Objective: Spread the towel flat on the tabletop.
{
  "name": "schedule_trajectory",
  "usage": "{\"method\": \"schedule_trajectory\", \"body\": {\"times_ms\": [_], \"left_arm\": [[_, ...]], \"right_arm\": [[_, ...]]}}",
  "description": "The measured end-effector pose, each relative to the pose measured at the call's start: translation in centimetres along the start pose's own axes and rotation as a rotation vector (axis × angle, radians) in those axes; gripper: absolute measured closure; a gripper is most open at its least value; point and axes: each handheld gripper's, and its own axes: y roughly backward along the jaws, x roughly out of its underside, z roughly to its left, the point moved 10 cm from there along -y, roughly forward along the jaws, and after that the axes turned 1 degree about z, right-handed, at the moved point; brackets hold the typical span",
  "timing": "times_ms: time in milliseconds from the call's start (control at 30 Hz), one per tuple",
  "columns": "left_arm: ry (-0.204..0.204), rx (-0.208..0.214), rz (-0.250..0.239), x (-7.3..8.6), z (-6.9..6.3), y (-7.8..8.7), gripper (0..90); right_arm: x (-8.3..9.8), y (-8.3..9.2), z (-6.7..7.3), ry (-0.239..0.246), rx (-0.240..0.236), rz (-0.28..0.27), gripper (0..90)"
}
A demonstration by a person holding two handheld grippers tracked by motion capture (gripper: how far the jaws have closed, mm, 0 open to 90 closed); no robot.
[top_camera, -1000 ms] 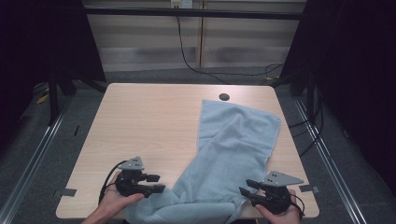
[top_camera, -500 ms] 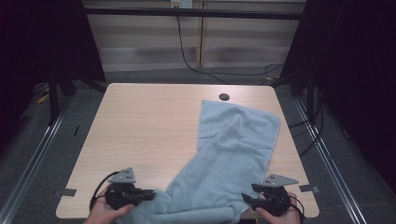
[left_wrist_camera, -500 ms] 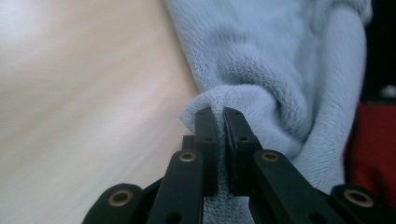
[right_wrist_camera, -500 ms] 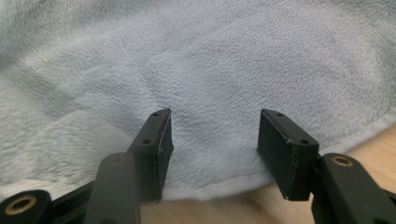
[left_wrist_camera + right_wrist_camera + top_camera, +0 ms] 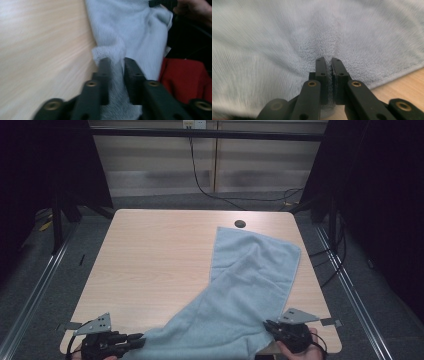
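Gripping light-blue towel (image 5: 245,290) at both near corners, along table's (image 5: 150,265) front edge. Left gripper (image 5: 131,339) at bottom left of high view, jaws pointed right toward cloth, pinched on a bunched corner; left gripper view showed jaws narrow, not fully together, with a wad of terry between them (image 5: 115,72). Right gripper (image 5: 270,326) at bottom right, jaws pointed left and slightly away from person, nearly closed on a fold of towel (image 5: 329,50), cloth puckered into a ridge just ahead of the tips. Towel's long axis ran diagonally: far end lay flat near table's far right corner, just beside the round cable hole (image 5: 240,224), near end spread wide between the two grippers and partly draped off front edge. Bulk of towel lay ahead of right gripper and to the right of left gripper, so right hand (image 5: 300,351) nearer the main mass; left held only a stretched tail. Red fabric (image 5: 185,77) seen below table edge in left gripper view, likely clothing. Judged next: a pull or lift to straighten towel, turning on both pinches keeping hold of their corners; left grip looked the looser one, slip risk there.
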Motion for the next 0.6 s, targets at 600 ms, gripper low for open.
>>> {"method": "schedule_trajectory", "body": {"times_ms": [600], "left_arm": [[-0.142, -0.044, 0.213, -6.3, 2.9, -15.0, 78.3]], "right_arm": [[-4.5, -5.5, -4.5, -0.027, 0.009, 0.011, 47.4]]}}
